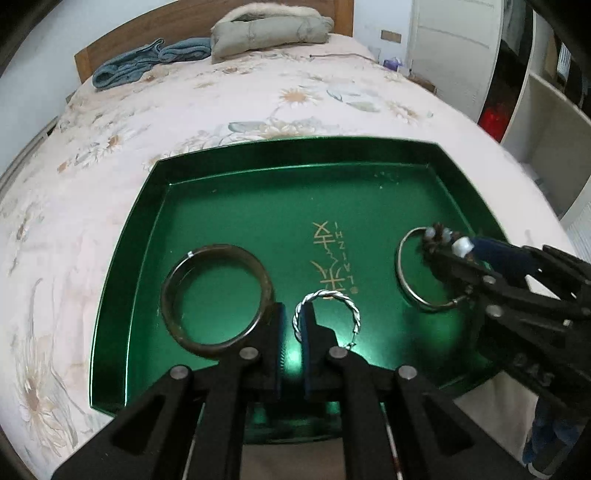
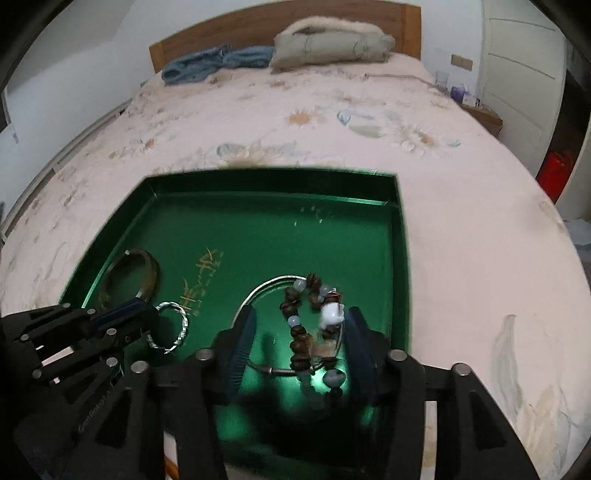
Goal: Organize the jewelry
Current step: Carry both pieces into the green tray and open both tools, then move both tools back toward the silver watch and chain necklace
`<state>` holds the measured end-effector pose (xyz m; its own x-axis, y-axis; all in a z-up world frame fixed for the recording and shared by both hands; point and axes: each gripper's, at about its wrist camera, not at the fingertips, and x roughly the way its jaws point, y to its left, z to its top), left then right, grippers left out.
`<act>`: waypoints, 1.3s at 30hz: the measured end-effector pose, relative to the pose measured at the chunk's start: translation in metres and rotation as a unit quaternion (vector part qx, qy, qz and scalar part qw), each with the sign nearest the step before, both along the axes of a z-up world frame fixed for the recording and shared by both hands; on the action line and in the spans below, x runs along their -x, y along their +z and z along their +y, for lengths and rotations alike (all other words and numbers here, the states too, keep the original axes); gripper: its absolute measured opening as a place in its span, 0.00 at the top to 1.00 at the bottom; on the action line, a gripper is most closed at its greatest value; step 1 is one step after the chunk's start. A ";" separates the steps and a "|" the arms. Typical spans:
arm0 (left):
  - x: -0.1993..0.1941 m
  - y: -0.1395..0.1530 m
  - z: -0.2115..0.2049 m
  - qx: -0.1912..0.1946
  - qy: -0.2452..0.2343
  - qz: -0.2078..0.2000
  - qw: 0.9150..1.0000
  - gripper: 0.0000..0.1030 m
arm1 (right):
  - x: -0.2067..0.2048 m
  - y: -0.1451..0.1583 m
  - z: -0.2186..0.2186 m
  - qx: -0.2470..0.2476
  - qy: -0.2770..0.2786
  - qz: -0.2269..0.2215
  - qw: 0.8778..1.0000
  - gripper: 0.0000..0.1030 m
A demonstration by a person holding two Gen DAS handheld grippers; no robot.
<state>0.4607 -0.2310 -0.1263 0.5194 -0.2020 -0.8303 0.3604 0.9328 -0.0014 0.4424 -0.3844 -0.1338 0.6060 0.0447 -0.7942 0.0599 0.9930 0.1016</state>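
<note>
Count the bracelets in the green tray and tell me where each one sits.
4: dark bangle at left; twisted silver one at the left gripper; plain silver hoop and beaded strand at right, between the right gripper's fingers.

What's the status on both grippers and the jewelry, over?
Left gripper shut on twisted silver hoop. Right gripper open around bead bracelet. Both over green tray.

A green tray [image 2: 400,236] lay on a floral bedspread [image 2: 461,240]. At six o'clock the right gripper [image 2: 299,345] stood with its jaws spread around a bead bracelet [image 2: 310,321] and a thin silver bangle [image 2: 258,291]. At eight o'clock the left gripper [image 2: 147,317] met a twisted silver ring [image 2: 173,325], just beside a dark bangle [image 2: 129,277]. A folded coat [image 2: 332,46] and blue cloth [image 2: 210,64] lay at twelve o'clock by the headboard [image 2: 258,22].
</note>
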 end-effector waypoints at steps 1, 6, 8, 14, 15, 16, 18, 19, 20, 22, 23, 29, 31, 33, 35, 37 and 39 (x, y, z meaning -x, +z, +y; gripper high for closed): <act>0.001 0.004 0.004 0.006 0.003 0.000 1.000 0.92 | 0.001 0.004 -0.001 -0.003 -0.001 -0.003 1.000 0.52; 0.018 0.036 0.026 0.038 0.010 -0.010 0.999 0.86 | 0.036 0.039 -0.005 -0.006 -0.003 -0.034 0.999 0.51; 0.027 0.051 0.037 0.042 0.016 -0.022 0.999 0.84 | 0.056 0.055 -0.005 -0.007 -0.003 -0.050 0.999 0.51; 0.075 0.102 0.093 0.071 0.044 -0.070 0.994 0.84 | 0.127 0.100 -0.001 -0.011 0.000 -0.094 0.995 0.51; 0.088 0.110 0.105 0.073 0.047 -0.080 0.993 0.84 | 0.135 0.104 0.001 -0.011 0.001 -0.098 0.995 0.51; 0.097 0.115 0.113 0.074 0.048 -0.090 0.992 0.84 | 0.154 0.111 0.004 -0.010 0.001 -0.106 0.994 0.51; 0.119 0.123 0.129 0.063 0.057 -0.110 0.990 0.84 | 0.183 0.120 0.010 -0.017 0.004 -0.119 0.993 0.51; 0.131 0.127 0.138 0.063 0.061 -0.114 0.990 0.84 | 0.198 0.125 0.013 -0.016 0.004 -0.124 0.992 0.51; 0.144 0.130 0.149 0.066 0.065 -0.115 0.989 0.84 | 0.209 0.128 0.016 -0.013 0.004 -0.129 0.992 0.51; 0.165 0.133 0.165 0.068 0.070 -0.116 0.988 0.84 | 0.235 0.133 0.022 -0.013 0.005 -0.136 0.991 0.51; 0.174 0.135 0.171 0.069 0.072 -0.118 0.988 0.84 | 0.250 0.135 0.025 -0.012 0.005 -0.141 0.990 0.51; 0.237 0.139 0.206 0.067 0.079 -0.132 0.986 0.84 | 0.321 0.142 0.044 0.005 -0.002 -0.153 0.988 0.50; 0.257 0.139 0.216 0.075 0.081 -0.130 0.985 0.84 | 0.337 0.142 0.050 0.013 -0.001 -0.154 0.988 0.50; 0.275 0.139 0.221 0.068 0.080 -0.135 0.985 0.84 | 0.354 0.140 0.060 0.019 0.004 -0.152 0.988 0.50; 0.290 0.139 0.224 0.061 0.077 -0.136 0.986 0.84 | 0.368 0.138 0.067 0.018 0.009 -0.151 0.988 0.50; 0.303 0.138 0.228 0.057 0.080 -0.136 0.986 0.84 | 0.380 0.136 0.073 0.018 0.012 -0.152 0.988 0.50; 0.315 0.137 0.229 0.056 0.079 -0.139 0.986 0.84 | 0.391 0.135 0.076 0.016 0.016 -0.153 0.988 0.50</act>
<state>0.1462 -0.0021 0.0111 0.7556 -0.1822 -0.6292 0.2118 0.9769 -0.0285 0.0515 -0.3087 0.0013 0.8167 0.0455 -0.5753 0.0004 0.9968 0.0794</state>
